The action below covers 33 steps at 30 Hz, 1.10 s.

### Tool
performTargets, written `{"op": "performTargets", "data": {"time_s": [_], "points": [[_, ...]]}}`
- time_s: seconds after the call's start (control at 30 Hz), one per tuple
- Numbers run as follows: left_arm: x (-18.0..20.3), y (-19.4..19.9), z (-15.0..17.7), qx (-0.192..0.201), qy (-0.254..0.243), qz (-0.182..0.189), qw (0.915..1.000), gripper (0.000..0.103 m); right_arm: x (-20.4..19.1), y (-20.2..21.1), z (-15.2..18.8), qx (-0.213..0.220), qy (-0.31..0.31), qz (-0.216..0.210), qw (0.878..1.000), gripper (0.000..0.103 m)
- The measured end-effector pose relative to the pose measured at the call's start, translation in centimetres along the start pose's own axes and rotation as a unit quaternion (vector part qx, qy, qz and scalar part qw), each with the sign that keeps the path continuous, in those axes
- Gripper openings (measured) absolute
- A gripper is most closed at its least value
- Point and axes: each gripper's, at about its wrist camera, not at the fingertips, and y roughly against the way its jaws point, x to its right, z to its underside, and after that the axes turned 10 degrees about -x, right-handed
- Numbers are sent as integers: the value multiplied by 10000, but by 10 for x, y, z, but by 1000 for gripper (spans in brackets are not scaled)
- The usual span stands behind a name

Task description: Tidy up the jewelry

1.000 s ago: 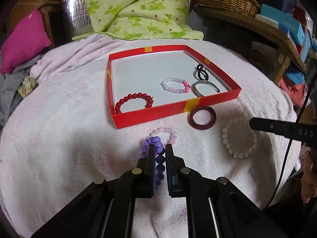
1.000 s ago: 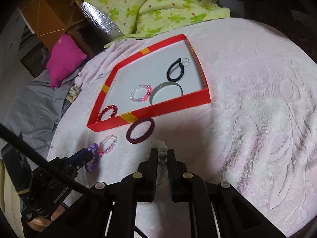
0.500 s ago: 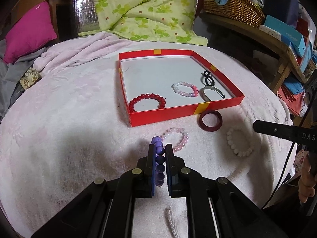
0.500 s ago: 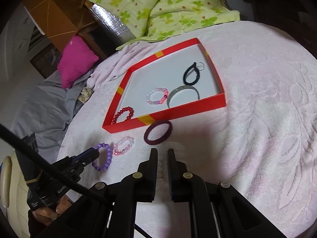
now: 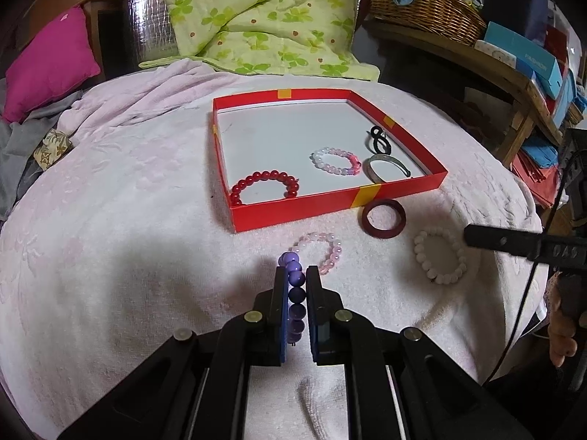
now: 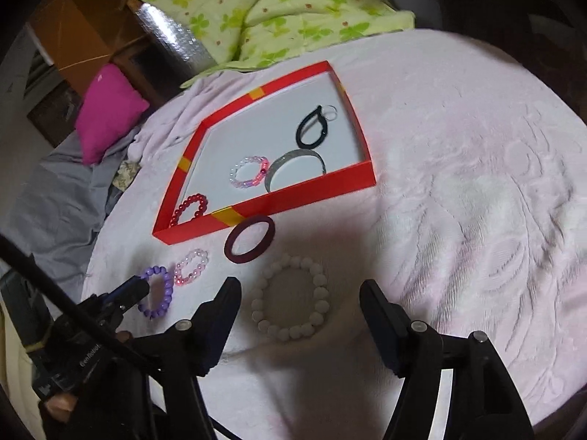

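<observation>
My left gripper (image 5: 296, 275) is clamped tight on the purple bead bracelet (image 5: 293, 293), its beads stacked edge-on between the two pads. Just past the tips, at about one o'clock, the pale pink bead bracelet (image 5: 319, 253) lies flat on the pink blanket (image 5: 110, 242).

My right gripper (image 6: 299, 293) has just been opening; its jaws stand wide on either side of the white bead bracelet (image 6: 290, 302), which lies flat on the blanket between them, and neither pad touches it. From that camera, the dark red bangle (image 6: 249, 240) sits at eleven o'clock of the white beads, just beside the near wall of the red tray (image 6: 293, 194).

Inside the tray I see a red bead bracelet (image 5: 264, 185) in the near left corner, a pink-and-clear bead bracelet (image 5: 335, 161) right of centre, a silver cuff (image 5: 385, 168) beside it at three o'clock, and a black cord loop (image 5: 379, 139) beyond that by the right wall. Yellow tape patches mark the tray's walls.

Further out: a green floral quilt (image 5: 256, 18) at twelve o'clock, a magenta cushion (image 5: 51, 62) at ten, a wicker basket (image 5: 425, 11) and blue boxes (image 5: 528, 58) at two. One blue box carries lettering too small to read. On the right gripper's finger seen from the left camera I can make out "DAS"; on the left gripper's body, partly legible white lettering I cannot read with confidence.
</observation>
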Motion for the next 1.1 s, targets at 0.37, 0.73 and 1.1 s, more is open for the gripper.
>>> {"op": "performTargets", "data": {"time_s": [0.37,0.73,1.1], "points": [[7,-1,2,-31,-114,10,9999,10,-39,-40,8,-288,1047,837,9906,71],[4,1,0,35,-7,115,9999,10,-42,-32,10,-23,1348,1142,9843,11],[4,15,-8,446,63,480,9978,10,-23,7,-9,463,527,-256,9972,11]]}}
